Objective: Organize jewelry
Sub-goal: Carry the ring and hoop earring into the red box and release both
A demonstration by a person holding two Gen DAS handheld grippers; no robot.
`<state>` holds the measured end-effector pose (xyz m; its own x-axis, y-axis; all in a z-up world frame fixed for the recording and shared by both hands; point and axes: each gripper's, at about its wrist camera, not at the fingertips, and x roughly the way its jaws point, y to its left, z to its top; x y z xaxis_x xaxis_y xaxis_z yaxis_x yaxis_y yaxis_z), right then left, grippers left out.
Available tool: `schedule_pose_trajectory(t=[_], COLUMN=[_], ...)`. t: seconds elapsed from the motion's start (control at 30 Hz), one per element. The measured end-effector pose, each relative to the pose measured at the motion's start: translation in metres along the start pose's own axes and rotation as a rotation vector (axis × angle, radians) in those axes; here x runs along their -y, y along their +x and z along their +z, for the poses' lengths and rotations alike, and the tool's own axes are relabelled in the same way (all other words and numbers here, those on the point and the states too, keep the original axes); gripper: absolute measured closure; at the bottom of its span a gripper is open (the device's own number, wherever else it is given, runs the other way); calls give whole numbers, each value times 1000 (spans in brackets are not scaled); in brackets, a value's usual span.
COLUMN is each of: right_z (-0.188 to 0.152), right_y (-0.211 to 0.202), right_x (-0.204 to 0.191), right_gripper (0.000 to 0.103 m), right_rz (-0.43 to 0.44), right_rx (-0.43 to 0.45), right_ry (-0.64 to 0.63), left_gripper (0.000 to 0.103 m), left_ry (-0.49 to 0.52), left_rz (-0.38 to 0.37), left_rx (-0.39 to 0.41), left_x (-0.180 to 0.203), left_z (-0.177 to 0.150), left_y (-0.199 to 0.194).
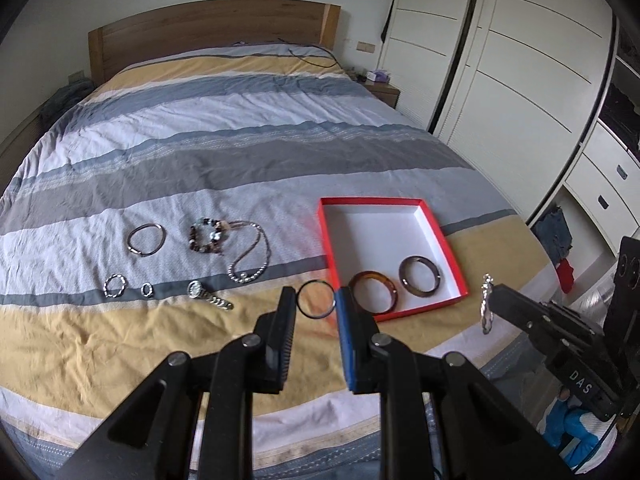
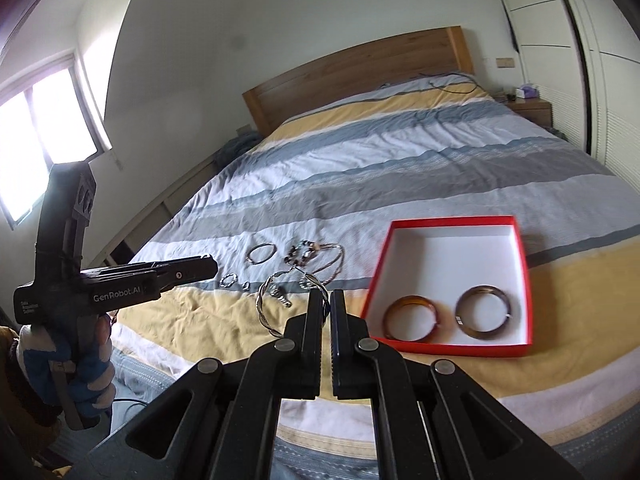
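Left-wrist view had the left gripper (image 1: 316, 300) raised over the bed (image 1: 248, 152), its jaws a narrow way apart and pinching a thin black ring (image 1: 315, 299) between the pads. Beyond it, near the bed's foot on the right side, lay the red box (image 1: 448, 240), open, with an amber bangle (image 1: 374, 290) and a dark bangle (image 1: 420, 276) side by side in its near end.

Off to the right, the right gripper (image 1: 493, 294) came in from the edge of that view, clamped tight on a twisted silver bangle (image 1: 485, 306) that hung from its tips. The right-wrist view showed the same: jaws all but together, the silver bangle (image 2: 280, 304) gripped at one side of its loop and sticking out to the left of the fingers, clear of the bed.

Loose jewelry still lay on the bed left of the box: a plain bracelet (image 1: 146, 239), a beaded bracelet (image 1: 208, 236), a necklace (image 1: 250, 256), a watch (image 1: 206, 294), a small twisted ring (image 1: 115, 286) and a smaller ring (image 1: 147, 290). A gloved hand (image 2: 86, 364) held the left gripper's handle.
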<state>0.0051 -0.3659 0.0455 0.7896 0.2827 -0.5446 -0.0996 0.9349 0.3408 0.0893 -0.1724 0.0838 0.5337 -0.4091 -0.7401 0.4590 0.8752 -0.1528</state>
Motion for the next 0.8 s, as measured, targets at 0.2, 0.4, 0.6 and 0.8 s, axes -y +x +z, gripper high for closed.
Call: schedule_pose_trajectory(t=[0.2, 0.4, 0.6, 0.8], right_z=[1, 10, 21, 36], right_y=[-9, 0, 37, 99], right_x=[33, 68, 104, 138], right_gripper=[100, 100, 100, 100], right_rz=[-64, -127, -164, -188], right_rx=[-11, -37, -82, -145], right_ry=[22, 27, 29, 29], left_gripper=[84, 84, 84, 84], left_ry=[35, 47, 50, 67], left_rz=[-64, -102, -104, -87], left_rx=[-16, -56, -120, -188], left_x=[38, 62, 66, 63], left_z=[14, 27, 36, 40], left_y=[30, 79, 139, 199])
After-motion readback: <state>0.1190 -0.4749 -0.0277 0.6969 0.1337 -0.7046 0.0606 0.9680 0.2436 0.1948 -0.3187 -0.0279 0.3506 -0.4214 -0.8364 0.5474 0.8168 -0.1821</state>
